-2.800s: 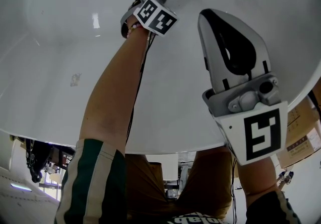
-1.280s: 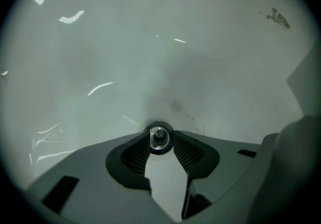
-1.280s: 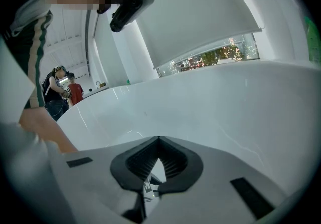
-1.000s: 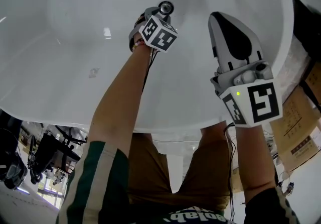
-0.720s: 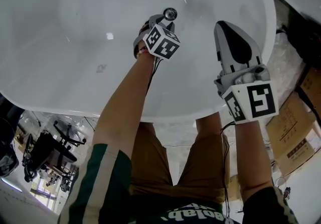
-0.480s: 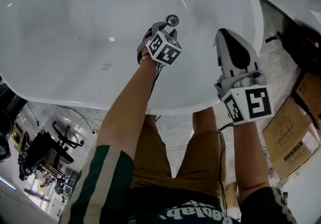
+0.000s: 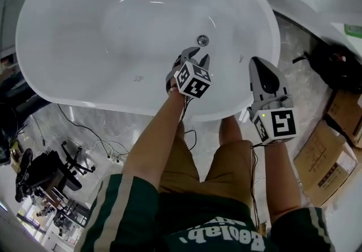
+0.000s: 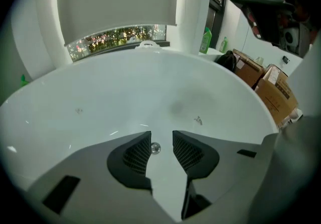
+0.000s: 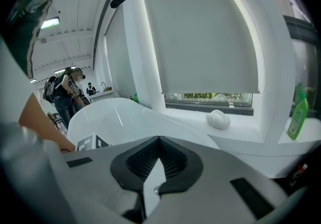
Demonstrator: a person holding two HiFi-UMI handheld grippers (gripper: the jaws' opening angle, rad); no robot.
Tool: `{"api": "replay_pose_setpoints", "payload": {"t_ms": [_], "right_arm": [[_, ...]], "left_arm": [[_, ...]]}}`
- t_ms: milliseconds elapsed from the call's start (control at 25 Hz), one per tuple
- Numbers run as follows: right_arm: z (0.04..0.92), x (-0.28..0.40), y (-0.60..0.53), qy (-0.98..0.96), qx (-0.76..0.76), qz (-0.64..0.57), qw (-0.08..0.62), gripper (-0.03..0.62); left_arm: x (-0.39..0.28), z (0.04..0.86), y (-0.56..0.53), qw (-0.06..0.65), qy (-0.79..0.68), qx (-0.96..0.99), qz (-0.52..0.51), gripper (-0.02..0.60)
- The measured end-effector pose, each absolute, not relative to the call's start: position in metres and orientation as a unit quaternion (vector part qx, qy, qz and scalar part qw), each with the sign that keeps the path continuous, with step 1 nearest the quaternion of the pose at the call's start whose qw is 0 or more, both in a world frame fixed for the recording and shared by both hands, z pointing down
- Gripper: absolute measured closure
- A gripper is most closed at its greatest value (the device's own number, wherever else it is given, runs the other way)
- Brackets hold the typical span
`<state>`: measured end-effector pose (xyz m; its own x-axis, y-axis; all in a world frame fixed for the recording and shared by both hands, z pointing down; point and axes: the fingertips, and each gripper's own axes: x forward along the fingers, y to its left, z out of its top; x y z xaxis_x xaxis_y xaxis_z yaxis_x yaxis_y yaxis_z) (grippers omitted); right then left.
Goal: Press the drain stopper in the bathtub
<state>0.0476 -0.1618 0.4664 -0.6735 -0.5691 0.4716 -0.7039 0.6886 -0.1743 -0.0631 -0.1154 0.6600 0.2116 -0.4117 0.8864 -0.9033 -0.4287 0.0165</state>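
The white oval bathtub (image 7: 68, 70) fills the upper head view, and its round chrome drain stopper (image 7: 202, 40) sits in the tub floor. My left gripper (image 7: 196, 52) hangs above the tub, just short of the stopper and apart from it. Its jaws are open with nothing held. In the left gripper view the stopper (image 8: 155, 148) shows small in the gap between the left gripper's (image 8: 161, 140) dark pads. My right gripper (image 7: 260, 62) is over the tub's near right rim, shut and empty. In its own view the right gripper (image 9: 159, 140) points toward the window.
Cardboard boxes (image 7: 334, 149) and a black bag (image 7: 334, 67) lie on the floor right of the tub. An office chair (image 7: 45, 172) and cables (image 7: 96, 138) are at lower left. A green bottle (image 9: 299, 110) and a white lump (image 9: 219, 118) rest on the window ledge. A person (image 9: 67, 92) stands behind.
The head view has pulled back, so the whole tub now shows. My left gripper has drawn away from the stopper, and a gap now lies between them. The right gripper has stayed shut.
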Motion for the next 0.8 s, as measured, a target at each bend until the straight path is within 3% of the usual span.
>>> {"api": "replay_pose_setpoints", "payload": {"t_ms": [440,800], "right_arm": [[0.353,0.020,-0.147,-0.911,0.342,0.128,0.193,0.580],[0.283,0.009,-0.119,-0.913,0.340,0.107,0.198,0.580]], "left_arm": [[-0.070,0.525,-0.098,0.263,-0.469,0.752,0.381,0.440],[-0.080,0.398,-0.098,0.189,-0.475,0.793,0.331,0.453]]}}
